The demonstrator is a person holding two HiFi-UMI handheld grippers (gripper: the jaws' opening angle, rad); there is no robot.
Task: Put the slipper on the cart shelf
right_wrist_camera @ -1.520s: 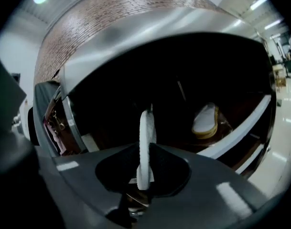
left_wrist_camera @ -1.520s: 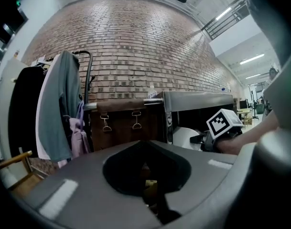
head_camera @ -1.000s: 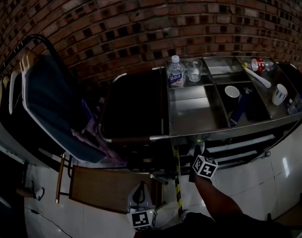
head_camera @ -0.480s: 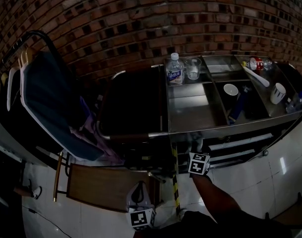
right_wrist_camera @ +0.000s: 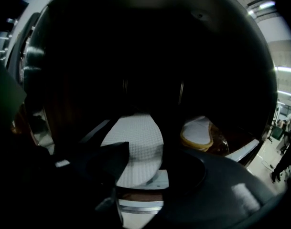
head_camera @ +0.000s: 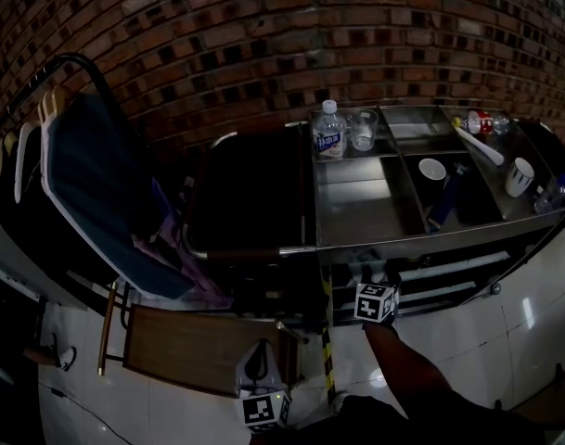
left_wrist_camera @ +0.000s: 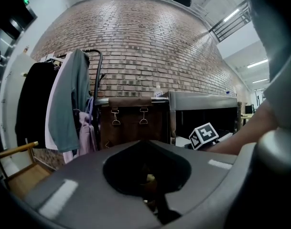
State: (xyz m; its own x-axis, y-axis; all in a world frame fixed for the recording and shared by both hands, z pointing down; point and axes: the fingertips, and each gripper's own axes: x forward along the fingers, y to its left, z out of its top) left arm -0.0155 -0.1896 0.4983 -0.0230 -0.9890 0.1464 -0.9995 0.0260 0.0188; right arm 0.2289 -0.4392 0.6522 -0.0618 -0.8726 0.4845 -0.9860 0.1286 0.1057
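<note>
A white textured slipper [right_wrist_camera: 135,147] lies flat on the steel cart's lower shelf [right_wrist_camera: 140,205], in the right gripper view. My right gripper [right_wrist_camera: 151,162] is open. Its jaws have just been opening, and they stand on either side of the slipper without pressing it. In the head view only its marker cube [head_camera: 376,302] shows, below the cart's top rim [head_camera: 403,239]. My left gripper [left_wrist_camera: 146,146] waits low at the bottom of the head view behind its cube [head_camera: 265,409]. It is shut on a second pale slipper [head_camera: 261,369] with a dark strap.
A tan-rimmed shoe [right_wrist_camera: 199,132] lies on the shelf to the right of the slipper. A bottle [head_camera: 329,133], a glass [head_camera: 363,130] and cups [head_camera: 434,170] stand in the cart's top trays. A dark case [head_camera: 250,202], hanging clothes [head_camera: 96,202] and a wooden board [head_camera: 199,350] are to the left.
The right gripper's marker cube has rolled and edged slightly up under the cart's top. The left gripper's cube has stayed put.
</note>
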